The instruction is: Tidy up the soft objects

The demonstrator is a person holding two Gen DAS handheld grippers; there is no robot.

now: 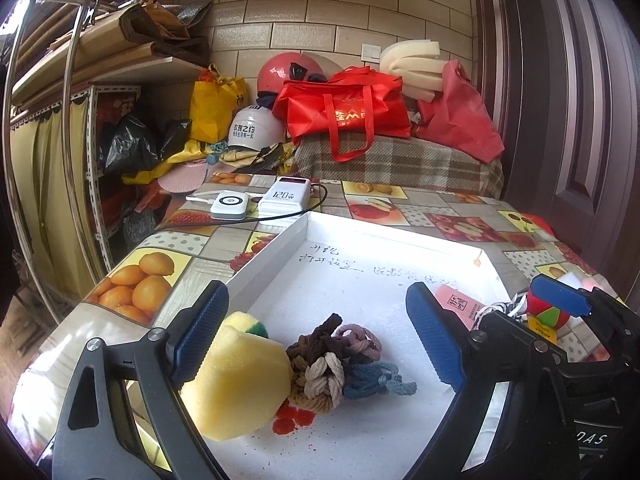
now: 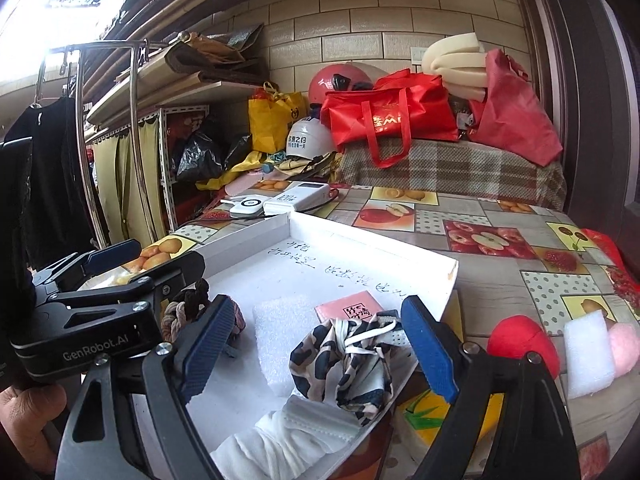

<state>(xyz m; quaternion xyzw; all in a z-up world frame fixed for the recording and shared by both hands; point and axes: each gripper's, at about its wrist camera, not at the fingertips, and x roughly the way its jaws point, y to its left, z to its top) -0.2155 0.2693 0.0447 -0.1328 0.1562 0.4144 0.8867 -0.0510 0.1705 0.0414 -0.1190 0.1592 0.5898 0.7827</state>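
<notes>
A shallow white tray [image 1: 360,236] sits on the fruit-patterned tabletop [image 1: 168,248] and already holds most of the soft things. The left gripper [image 1: 320,332] hangs over the tray's near left part with its 2 fingers spread wide and nothing between them. Just ahead of it lie a yellow sponge [image 1: 240,380] and a cluster of hair ties [image 1: 340,364], touching each other; the sponge sits against the left finger, the hair ties about midway between the 2.

The right gripper [image 2: 320,344] is likewise wide open and holds nothing. Between its fingers, near the tray's right edge, lies a crumpled patterned cloth mask [image 2: 344,360], its bulk closer to the right finger. A white foam sheet [image 2: 280,332] lies beside it, a pink card [image 2: 352,308] just behind, and a white face mask [image 2: 304,428] in front.

What looks unfinished is outside the tray: a red plush ball [image 2: 524,344], a white foam block [image 2: 588,356] and a pink puff [image 2: 624,348] rest on the tabletop to the right of the right gripper, in a row, each touching the next. The right gripper is clearly the nearer one, with the ball closest to its right finger. The next pick probably means swinging right, away from the tray, to bring the ball between the fingers. The ball is round, so no closing axis matters, though it may roll if nudged.
</notes>
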